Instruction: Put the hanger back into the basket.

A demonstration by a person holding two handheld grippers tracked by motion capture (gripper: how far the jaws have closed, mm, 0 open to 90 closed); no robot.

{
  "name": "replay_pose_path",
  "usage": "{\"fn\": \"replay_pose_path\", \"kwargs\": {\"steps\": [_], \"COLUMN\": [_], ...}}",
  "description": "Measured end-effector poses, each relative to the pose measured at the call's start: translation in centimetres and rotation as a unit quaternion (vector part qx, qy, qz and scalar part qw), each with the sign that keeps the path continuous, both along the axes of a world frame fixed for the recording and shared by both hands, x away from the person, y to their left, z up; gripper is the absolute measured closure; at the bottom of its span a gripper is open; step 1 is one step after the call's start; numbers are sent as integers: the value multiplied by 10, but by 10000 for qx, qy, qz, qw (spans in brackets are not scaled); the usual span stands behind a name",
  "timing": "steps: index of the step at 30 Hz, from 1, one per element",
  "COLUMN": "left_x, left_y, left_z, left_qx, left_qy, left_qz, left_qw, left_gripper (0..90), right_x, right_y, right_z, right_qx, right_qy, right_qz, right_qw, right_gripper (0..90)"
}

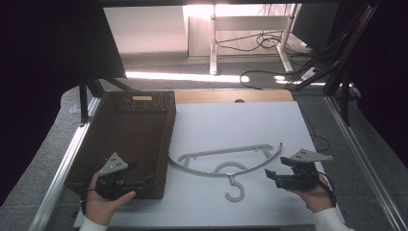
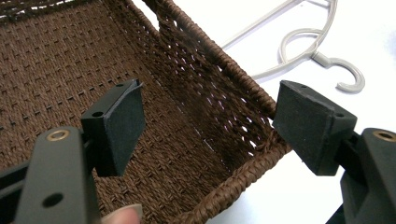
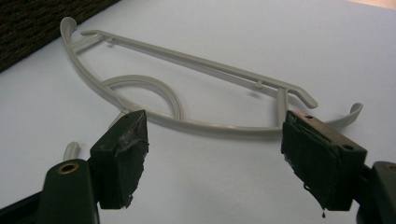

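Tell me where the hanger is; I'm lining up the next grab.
The hanger lies flat on the white table, in the high view just right of the brown basket, ahead of the right gripper.

No text, label, brand, number or sign can be read anywhere in these views.
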State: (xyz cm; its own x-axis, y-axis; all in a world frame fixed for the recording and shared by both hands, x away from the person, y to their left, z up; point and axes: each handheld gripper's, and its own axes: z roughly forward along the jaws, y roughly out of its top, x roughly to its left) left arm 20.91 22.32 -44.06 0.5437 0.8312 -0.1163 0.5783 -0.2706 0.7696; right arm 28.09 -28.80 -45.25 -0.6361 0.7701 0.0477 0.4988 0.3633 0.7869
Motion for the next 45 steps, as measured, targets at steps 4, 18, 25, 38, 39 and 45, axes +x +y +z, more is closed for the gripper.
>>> {"fn": "replay_pose_path", "kwargs": {"steps": [4,18,25,38,39,45], "left_x": [1,2,-1,-1,-1,-2], "left_y": [-1,1,6,11,11,12], "left_z": [0,-2,1,6,6,6], "left_qx": [5,32,-14,-76,-83,-103], "left_qy": [4,49,21,-13,-14,-10], "left_qz": [23,-8,51,61,70,68], "left_qw": [10000,10000,10000,10000,9999,9999], "left_gripper": [246,246,246,247,247,245], "right_x": [0,1,6,28,30,47], "right_y": [-1,0,8,49,53,79], "right_z": [-2,-3,-2,0,1,7], "right_qx": [-47,-189,-129,-180,-195,-320], "right_qy": [17,45,64,507,558,775], "right_qz": [-18,-154,-41,260,276,494], "right_qw": [10000,9997,9999,9982,9979,9953], "right_gripper": [236,234,313,452,466,521]}}
